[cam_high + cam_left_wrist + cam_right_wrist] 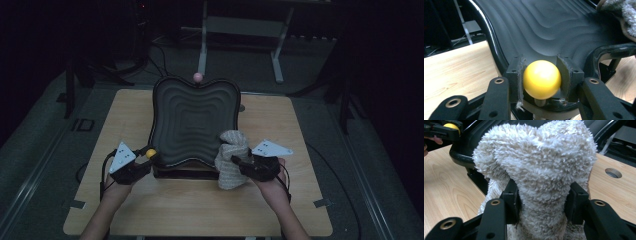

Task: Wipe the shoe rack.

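While your left tool [148,156] sits at the near left corner of the dark wavy tray [192,120], its two jaws are clamped on the yellow ball knob [542,79] that stands on a short stem at that corner. In the left gripper view the pads [514,79] press the knob from both sides, with frayed bits of fibre hanging off the left pad, and the tray's rippled inner surface rises away behind it. From the high view you can see the knob as a small yellow spot just at the tray's rim, with your left hand [120,184] behind the tool.

Your right tool [235,161] holds the fluffy cream cloth [536,170] at the tray's near right corner. In the right gripper view the jaws pinch a bunched neck of the cloth between them, and the pile bulges out above the pads into two rounded lobes. The cloth drapes from the tray's edge down to the bench [200,200], partly over the rim and partly hanging in front of it. Your right hand [272,185] comes in from the near right.

Both the tray and its low dark base rest on the light wooden bench, tilted so that the far edge stands higher. A pink ball knob [198,76] tops the middle of that far edge. A round hole [613,173] in the bench lies just right of the tray.
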Demonstrator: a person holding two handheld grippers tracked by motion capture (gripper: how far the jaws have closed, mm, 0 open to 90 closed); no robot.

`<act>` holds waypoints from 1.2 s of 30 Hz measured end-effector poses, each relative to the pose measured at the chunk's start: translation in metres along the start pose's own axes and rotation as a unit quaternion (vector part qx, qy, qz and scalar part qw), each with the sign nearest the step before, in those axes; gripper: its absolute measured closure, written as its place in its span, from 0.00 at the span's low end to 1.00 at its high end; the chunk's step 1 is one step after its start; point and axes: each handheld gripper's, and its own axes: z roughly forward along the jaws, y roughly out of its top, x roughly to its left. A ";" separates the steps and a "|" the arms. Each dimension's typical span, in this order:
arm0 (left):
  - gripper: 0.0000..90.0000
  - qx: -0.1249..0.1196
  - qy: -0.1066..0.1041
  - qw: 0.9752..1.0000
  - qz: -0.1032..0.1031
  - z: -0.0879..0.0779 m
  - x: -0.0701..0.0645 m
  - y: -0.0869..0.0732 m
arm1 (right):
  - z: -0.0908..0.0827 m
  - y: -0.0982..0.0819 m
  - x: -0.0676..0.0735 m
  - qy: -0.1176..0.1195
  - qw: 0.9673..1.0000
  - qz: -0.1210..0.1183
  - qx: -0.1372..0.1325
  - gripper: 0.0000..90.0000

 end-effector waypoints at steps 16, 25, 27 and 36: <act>0.65 -0.013 0.015 1.000 0.004 -0.010 0.008 -0.007 | 0.019 0.009 0.000 0.003 1.000 0.004 -0.004 0.61; 0.65 -0.011 0.023 1.000 -0.004 -0.005 0.019 -0.005 | 0.027 0.013 0.003 0.002 1.000 0.005 -0.006 0.63; 0.65 -0.016 0.023 1.000 -0.006 -0.006 0.019 -0.007 | 0.028 0.013 0.003 0.002 1.000 0.007 -0.008 0.63; 0.65 -0.010 0.017 1.000 -0.012 -0.006 0.020 -0.005 | 0.017 0.015 0.007 -0.006 1.000 -0.011 -0.024 0.78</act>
